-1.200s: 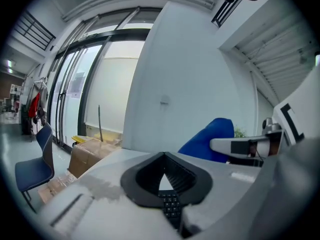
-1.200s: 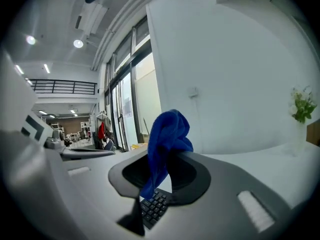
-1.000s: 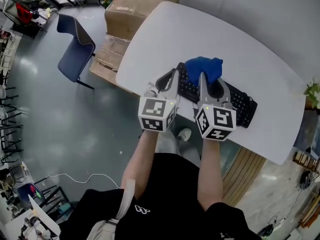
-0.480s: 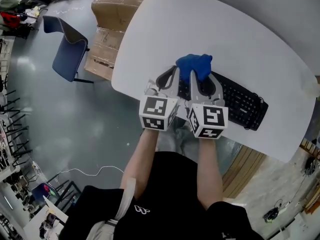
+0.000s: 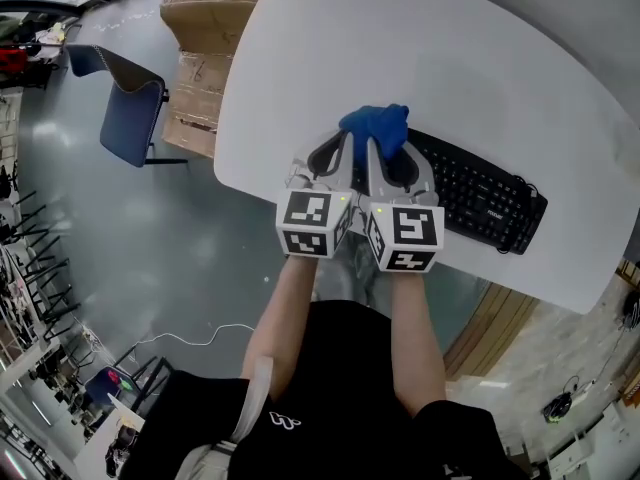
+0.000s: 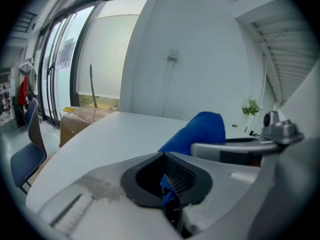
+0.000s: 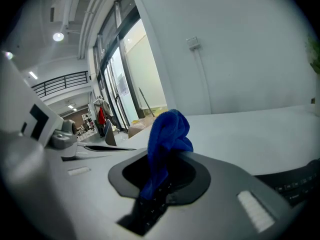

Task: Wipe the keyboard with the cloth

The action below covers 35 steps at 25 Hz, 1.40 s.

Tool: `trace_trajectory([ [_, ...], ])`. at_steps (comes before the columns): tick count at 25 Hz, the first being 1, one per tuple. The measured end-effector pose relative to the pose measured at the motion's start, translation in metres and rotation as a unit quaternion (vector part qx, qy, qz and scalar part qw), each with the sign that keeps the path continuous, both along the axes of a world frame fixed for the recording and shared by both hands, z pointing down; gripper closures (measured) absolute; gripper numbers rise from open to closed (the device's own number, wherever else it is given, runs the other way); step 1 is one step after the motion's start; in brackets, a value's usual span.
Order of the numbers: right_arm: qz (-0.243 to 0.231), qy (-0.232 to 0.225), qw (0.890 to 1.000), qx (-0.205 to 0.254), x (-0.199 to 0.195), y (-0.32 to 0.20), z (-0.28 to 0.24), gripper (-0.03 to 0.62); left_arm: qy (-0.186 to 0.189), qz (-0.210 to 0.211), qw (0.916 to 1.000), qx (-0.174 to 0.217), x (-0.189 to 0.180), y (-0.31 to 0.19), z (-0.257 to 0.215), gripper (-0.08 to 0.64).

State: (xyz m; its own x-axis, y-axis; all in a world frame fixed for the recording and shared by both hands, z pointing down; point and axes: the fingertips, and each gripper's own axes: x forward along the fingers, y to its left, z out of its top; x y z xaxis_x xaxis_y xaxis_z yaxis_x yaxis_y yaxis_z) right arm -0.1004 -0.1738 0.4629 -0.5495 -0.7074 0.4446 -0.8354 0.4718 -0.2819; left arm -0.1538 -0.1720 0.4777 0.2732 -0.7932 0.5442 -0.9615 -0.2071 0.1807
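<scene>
On the floor to the left of the white table [image 5: 330, 48], a blue chair [image 5: 128, 100] and cardboard boxes [image 5: 205, 23] are standing well apart from the work. We are holding the left gripper [image 5: 346, 146] just beside the right one, with its 2 jaws pressed together. A small blue sliver is showing at their seam, and we cannot tell whether it is cloth or a mark on the jaw itself. The right gripper [image 5: 373, 150] is pinching the blue cloth [image 5: 375, 124], which is bunching up beyond its tips over the left end of the black keyboard [image 5: 480, 196]. The keyboard's long axis is running off to the right and slightly nearer us. We judge the wipe is calling for a rightward sweep, with the right gripper nearer the keys.
</scene>
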Motion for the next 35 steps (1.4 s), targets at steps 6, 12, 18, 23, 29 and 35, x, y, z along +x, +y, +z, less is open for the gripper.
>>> trace_trajectory([
  [6, 0.015, -0.003, 1.000, -0.020, 0.006, 0.003, 0.016, 0.520, -0.026, 0.006, 0.9991, -0.031, 0.003, 0.003, 0.022, 0.560],
  [12, 0.034, -0.004, 0.999, -0.032, 0.021, 0.005, 0.028, 0.520, -0.021, 0.016, 0.9990, -0.035, 0.021, 0.000, 0.027, 0.560],
  [18, 0.051, 0.000, 0.998, -0.033, 0.036, 0.009, 0.029, 0.520, -0.028, 0.040, 0.9978, -0.046, 0.038, 0.004, 0.032, 0.560],
  [23, 0.065, 0.001, 0.997, -0.035, 0.050, 0.012, 0.032, 0.520, -0.028, 0.055, 0.9970, -0.047, 0.051, 0.007, 0.036, 0.560],
  [29, 0.084, 0.005, 0.996, -0.037, 0.070, 0.015, 0.033, 0.520, -0.028, 0.074, 0.9957, -0.048, 0.068, 0.011, 0.040, 0.561],
  [35, 0.103, 0.012, 0.994, -0.037, 0.088, 0.018, 0.034, 0.520, -0.024, 0.085, 0.9952, -0.043, 0.087, 0.010, 0.034, 0.560],
])
